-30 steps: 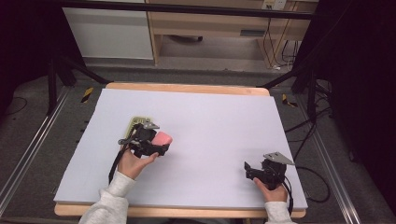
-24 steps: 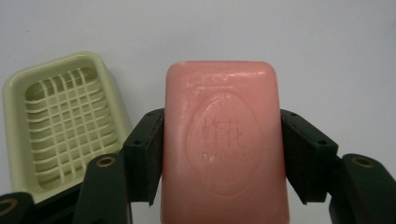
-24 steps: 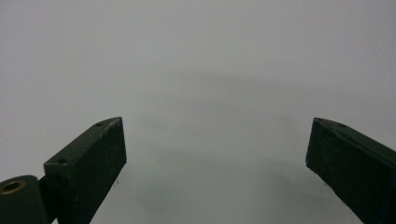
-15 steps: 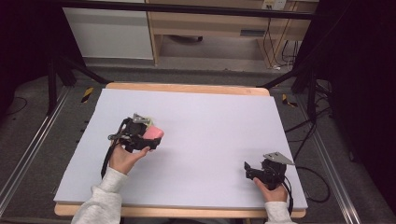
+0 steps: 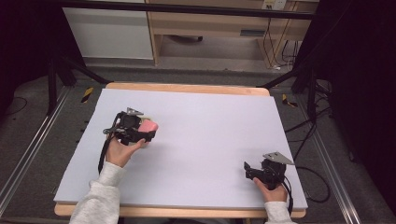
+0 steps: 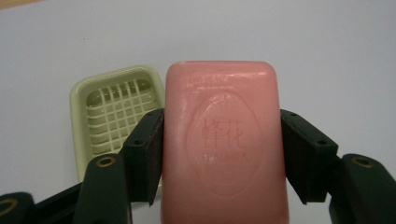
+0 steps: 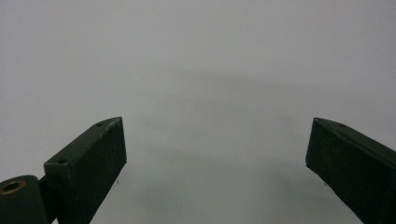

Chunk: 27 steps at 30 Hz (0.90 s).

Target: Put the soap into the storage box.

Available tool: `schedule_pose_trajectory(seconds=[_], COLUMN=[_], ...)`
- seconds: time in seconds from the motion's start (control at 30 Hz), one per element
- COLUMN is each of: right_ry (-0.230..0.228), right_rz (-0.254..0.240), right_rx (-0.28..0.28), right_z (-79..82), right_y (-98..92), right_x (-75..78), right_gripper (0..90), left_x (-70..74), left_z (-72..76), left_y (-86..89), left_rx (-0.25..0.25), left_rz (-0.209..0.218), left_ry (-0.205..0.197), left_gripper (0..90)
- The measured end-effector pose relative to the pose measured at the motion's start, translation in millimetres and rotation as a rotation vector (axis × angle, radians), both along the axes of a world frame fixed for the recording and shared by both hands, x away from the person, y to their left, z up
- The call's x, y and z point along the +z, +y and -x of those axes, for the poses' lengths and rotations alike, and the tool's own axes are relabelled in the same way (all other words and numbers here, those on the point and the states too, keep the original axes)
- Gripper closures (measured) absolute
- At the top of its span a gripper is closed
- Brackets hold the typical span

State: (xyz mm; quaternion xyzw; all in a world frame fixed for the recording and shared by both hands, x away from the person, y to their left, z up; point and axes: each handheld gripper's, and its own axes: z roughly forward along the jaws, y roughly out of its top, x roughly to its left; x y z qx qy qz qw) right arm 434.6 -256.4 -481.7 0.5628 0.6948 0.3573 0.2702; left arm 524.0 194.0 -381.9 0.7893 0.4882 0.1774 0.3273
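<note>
A pink soap bar (image 6: 224, 140) with a stamped oval sits between the jaws of my left gripper (image 6: 222, 116), which is shut on its long sides. Just beyond and to the left lies a pale yellow-green soap dish (image 6: 114, 105) with a grid insert, empty, partly hidden by the left jaw and the soap. In the high view the left gripper (image 5: 140, 130) holds the soap bar (image 5: 150, 126) over the left half of the white mat. My right gripper (image 5: 252, 170) rests near the mat's front right corner, open (image 7: 217, 126), with nothing between its jaws.
The white mat (image 5: 210, 130) covers a wooden table (image 5: 187, 87). Metal rails run along both sides on the floor, and cables (image 5: 308, 135) lie at the right. A cabinet and shelving stand beyond the far edge.
The left gripper has carried the soap away from the person and slightly left, over the soap dish, which it now mostly covers in the high view. The right gripper has stayed put.
</note>
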Motion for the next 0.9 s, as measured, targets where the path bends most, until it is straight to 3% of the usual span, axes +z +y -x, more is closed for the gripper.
schedule_pose_trajectory(seconds=[0.4, 0.63, 0.9], right_ry=[0.004, 0.004, 0.005], right_rz=[0.000, -0.001, -0.002], right_rx=[0.002, 0.001, 0.002], right_z=[-0.7, -0.6, -0.7], right_y=[0.7, 0.7, 0.8], right_x=[-0.6, -0.5, -0.6], right_gripper=[5.4, 5.4, 5.5], left_x=[-4.3, -9.6, -15.8], left_z=[-16.4, -27.4, -35.8], left_y=[8.5, 14.3, 16.8], left_rx=[0.053, 0.081, 0.104], left_rz=[-0.018, -0.005, -0.027], left_ry=[0.009, 0.015, 0.006], left_gripper=[37.2, 37.2, 37.2])
